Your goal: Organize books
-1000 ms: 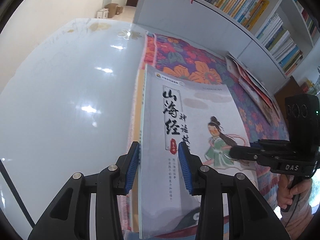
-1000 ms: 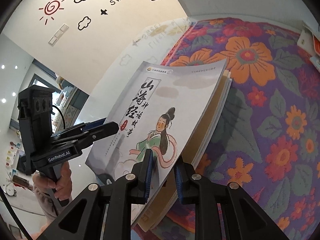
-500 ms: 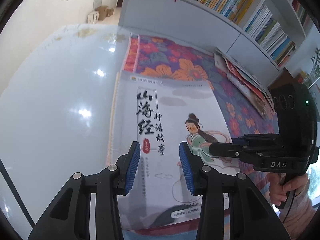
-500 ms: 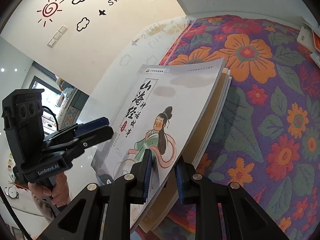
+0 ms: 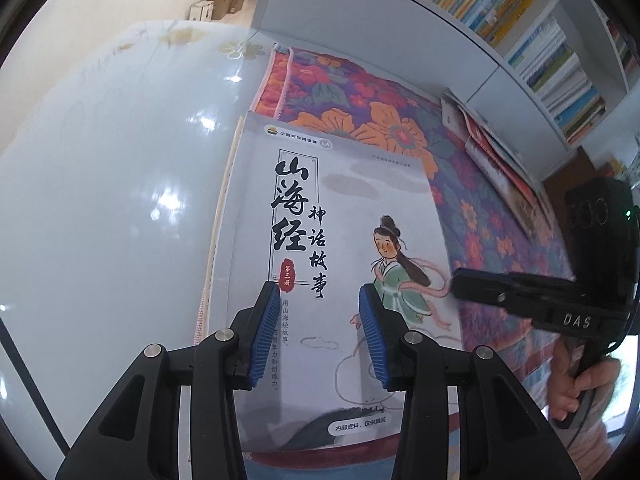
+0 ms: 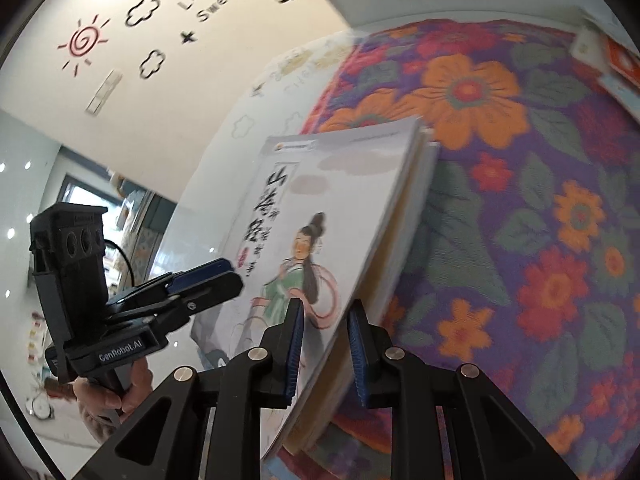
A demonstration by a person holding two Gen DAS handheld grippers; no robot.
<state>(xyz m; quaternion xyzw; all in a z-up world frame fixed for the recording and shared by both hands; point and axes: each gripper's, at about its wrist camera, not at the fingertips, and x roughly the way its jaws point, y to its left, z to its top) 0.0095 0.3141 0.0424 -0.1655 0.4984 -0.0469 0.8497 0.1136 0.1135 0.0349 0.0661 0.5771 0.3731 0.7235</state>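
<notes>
A stack of thin books, topped by a pale grey book with black Chinese title and a drawn woman in green, lies half on the floral cloth, half on the white table. My left gripper is open and hovers over the top book's near half, holding nothing. My right gripper has its jaws astride the stack's right edge, with the top cover between them; the gap has widened and the pads do not press it. The right gripper also shows in the left wrist view, at the book's right edge.
The floral cloth covers the right part of a glossy white table. Several more thin books lie fanned at the cloth's far right. A white bookcase full of books stands behind. A wall with decals is at left.
The book stack, held tilted up on edge a second ago, has come down flat. My right gripper's jaws have opened wider around its edge. My left gripper stays open above it.
</notes>
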